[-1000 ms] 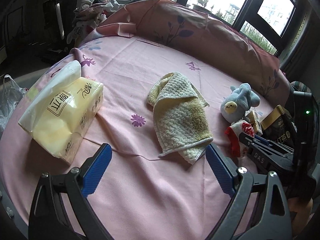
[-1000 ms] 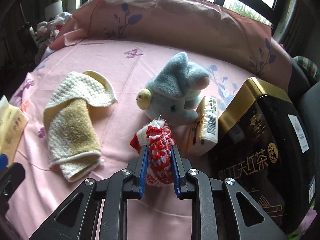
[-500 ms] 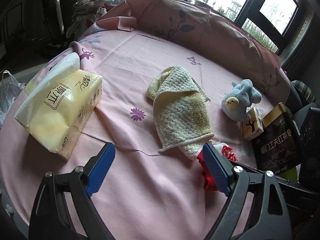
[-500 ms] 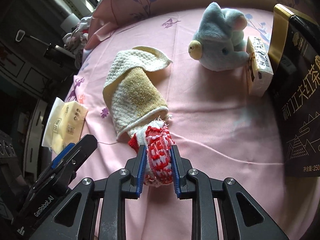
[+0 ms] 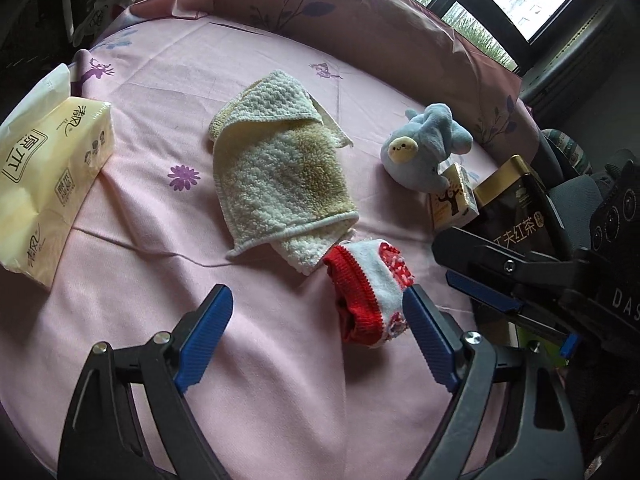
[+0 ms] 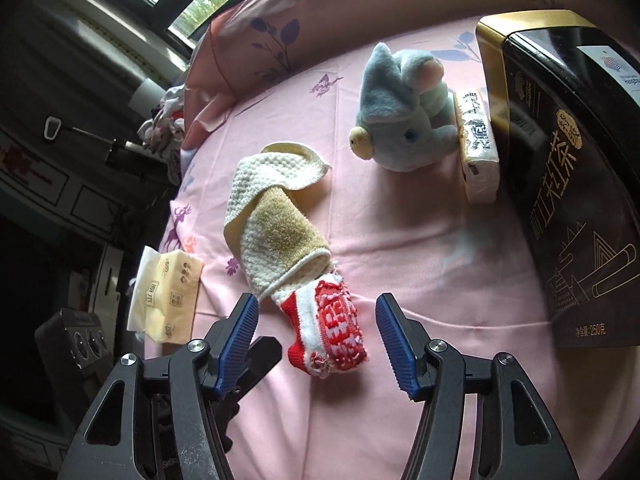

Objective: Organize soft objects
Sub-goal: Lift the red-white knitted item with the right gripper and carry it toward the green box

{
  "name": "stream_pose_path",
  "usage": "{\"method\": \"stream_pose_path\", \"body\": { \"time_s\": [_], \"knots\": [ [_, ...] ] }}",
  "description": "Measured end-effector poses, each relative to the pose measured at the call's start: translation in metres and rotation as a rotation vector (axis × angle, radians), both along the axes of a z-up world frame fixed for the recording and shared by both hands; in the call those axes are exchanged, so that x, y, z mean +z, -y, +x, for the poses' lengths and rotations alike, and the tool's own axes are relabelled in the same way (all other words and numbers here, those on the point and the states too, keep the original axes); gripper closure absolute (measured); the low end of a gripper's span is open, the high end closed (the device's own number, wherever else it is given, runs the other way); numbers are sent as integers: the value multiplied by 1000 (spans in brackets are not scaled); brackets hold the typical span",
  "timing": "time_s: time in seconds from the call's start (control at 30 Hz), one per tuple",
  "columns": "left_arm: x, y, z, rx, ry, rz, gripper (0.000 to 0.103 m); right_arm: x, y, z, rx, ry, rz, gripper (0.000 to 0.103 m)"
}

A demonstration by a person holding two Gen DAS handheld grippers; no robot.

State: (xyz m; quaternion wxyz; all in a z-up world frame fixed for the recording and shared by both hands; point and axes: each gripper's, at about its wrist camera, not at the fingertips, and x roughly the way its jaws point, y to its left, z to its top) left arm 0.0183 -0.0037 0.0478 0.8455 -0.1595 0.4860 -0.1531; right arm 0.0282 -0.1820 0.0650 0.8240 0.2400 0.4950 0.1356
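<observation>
A red and white knitted sock (image 6: 330, 326) lies on the pink bedsheet (image 6: 400, 240), touching the near end of a folded yellow-white towel (image 6: 276, 236). My right gripper (image 6: 318, 336) is open, its fingers on either side of the sock and apart from it. The sock (image 5: 368, 288) and towel (image 5: 276, 172) also show in the left wrist view. My left gripper (image 5: 316, 334) is open and empty, just in front of the sock. A grey plush elephant (image 6: 400, 120) sits further back; it also shows in the left wrist view (image 5: 424, 152).
A pack of yellow tissues (image 5: 44, 184) lies at the left edge of the bed. A small cardboard box (image 6: 478, 148) and a black and gold tea tin (image 6: 568, 168) stand right of the elephant. A pink pillow (image 5: 360, 28) lines the far side.
My right gripper carried the sock from beside the elephant to the near end of the towel, then opened and let it go. The left gripper stayed open.
</observation>
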Motion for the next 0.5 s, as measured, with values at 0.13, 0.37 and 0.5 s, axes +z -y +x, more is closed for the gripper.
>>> {"method": "stream_pose_path", "body": {
  "time_s": [0.13, 0.37, 0.5],
  "knots": [
    [-14, 19, 3, -29, -50, 16, 25, -17, -11, 8, 31, -49, 9, 41],
    [-18, 24, 4, -56, -58, -11, 37, -36, -18, 15, 51, -85, 2, 49],
    [-15, 31, 1, -125, -38, -54, 63, -45, -18, 18, 43, -116, 4, 52]
  ]
}}
